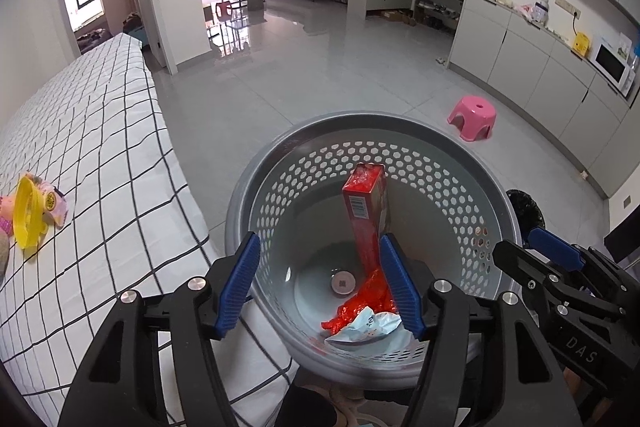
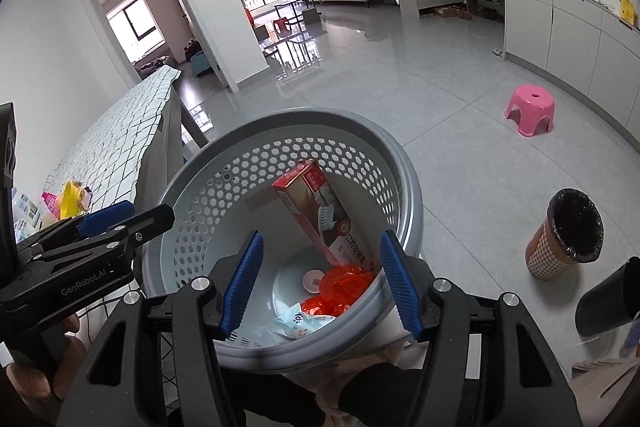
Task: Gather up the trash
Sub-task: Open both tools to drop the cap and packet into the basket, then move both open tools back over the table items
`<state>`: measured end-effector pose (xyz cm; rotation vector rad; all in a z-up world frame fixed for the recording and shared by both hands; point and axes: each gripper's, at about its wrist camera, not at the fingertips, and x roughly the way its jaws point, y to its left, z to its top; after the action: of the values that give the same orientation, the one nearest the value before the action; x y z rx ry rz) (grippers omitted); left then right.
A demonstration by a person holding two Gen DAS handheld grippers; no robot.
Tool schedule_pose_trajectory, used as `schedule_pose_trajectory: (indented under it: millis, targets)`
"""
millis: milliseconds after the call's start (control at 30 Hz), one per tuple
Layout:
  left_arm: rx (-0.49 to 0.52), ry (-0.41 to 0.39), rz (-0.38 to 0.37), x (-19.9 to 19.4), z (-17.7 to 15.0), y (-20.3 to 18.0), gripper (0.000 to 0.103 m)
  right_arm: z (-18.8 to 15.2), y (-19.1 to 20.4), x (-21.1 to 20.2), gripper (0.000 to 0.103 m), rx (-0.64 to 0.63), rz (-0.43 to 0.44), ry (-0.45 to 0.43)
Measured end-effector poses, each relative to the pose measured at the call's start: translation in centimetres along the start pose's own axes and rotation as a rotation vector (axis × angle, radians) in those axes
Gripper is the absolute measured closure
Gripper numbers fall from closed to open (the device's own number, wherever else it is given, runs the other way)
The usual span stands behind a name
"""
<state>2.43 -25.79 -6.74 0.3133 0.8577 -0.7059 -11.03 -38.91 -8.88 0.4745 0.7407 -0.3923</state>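
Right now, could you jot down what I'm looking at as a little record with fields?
place: tiled open room, bed with checked sheet beside the basket
basket: grey perforated basket, on the floor
in basket: red box leaning on the wall; red wrapper; pale blue packet
left gripper: open, empty, over the basket
right gripper: open, empty, over the basket
on bed: yellow and pink toy items
floor: pink stool; small lined bin
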Motion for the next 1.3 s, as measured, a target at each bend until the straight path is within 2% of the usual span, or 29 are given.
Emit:
schedule_pose_trajectory:
  millis: [167, 233, 467, 700, 1033, 1300]
  targets:
    - [-0.012, -0.017, 0.004, -0.9, -0.3, 0.6, 0.038, -0.2, 0.9, -0.6, 0.041, -0.013, 0.004, -0.014]
    - [-0.02, -0.025, 0.006, -1.3, -0.4, 0.9, 0.034, -0.2, 1.3, -0.9, 0.039, -0.021, 0.006, -0.022]
    - [-0.059, -0.047, 0.016, -2.7, -0.9, 2.5, 0.032, -0.5, 3.1, -1.7, 0.035, -0.047, 0.024, -0.04]
    - [-0.114, -0.081, 0.057, -4.8, -2.0, 5.2, 0.026, -0.5, 5.7, -1.9, 0.033, -0.095, 0.064, -0.046]
    - [-0.239, -0.116, 0.178, -8.2, -4.7, 11.7, 0.015, -0.2, 12.3, -0.8, 0.031, -0.219, 0.173, -0.036]
    - [-0.368, -0.137, 0.304, -11.1, -7.3, 18.9, 0.014, -0.2, 18.8, 1.3, 0.031, -0.328, 0.289, 0.006]
